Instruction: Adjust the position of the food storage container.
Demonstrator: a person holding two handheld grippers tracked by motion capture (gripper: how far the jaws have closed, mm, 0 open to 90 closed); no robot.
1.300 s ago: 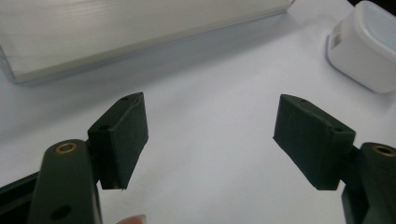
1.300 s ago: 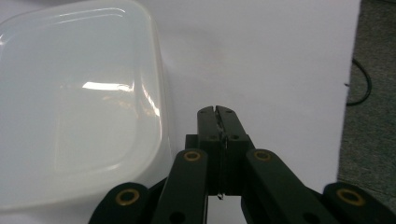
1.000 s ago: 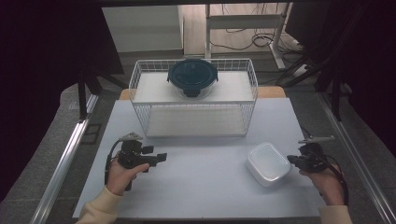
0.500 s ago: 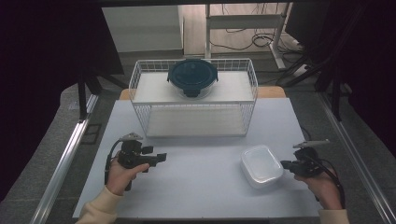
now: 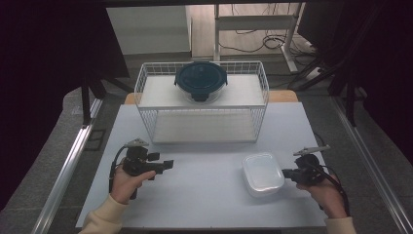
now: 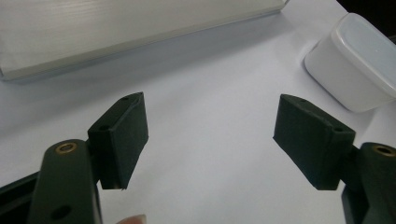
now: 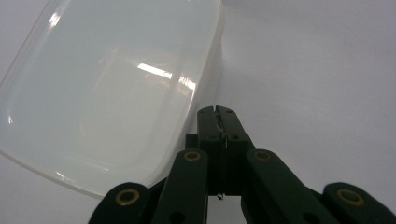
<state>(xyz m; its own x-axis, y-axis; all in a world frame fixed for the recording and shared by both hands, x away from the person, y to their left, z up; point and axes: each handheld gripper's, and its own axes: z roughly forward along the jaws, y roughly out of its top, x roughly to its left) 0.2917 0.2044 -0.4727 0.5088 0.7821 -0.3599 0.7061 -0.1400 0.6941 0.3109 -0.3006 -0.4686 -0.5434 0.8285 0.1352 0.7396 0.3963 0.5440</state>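
A white lidded plastic container rests on the white table at the right front. My right gripper is shut, nothing between its jaws, and its tips sit against the container's right side. In the right gripper view the closed jaws meet the container at its edge. At the left front my left gripper is open and empty, pointing right. Its two pads stand wide apart over bare table, with the container farther off.
A white wire basket stands across the back of the table, and a round container with a dark blue lid sits on its top shelf. The basket's lower board lies ahead of the left gripper. Metal rails run along both table sides.
The right gripper has moved left, and the white container has slid left with it, turning slightly. The left gripper has stayed where it was.
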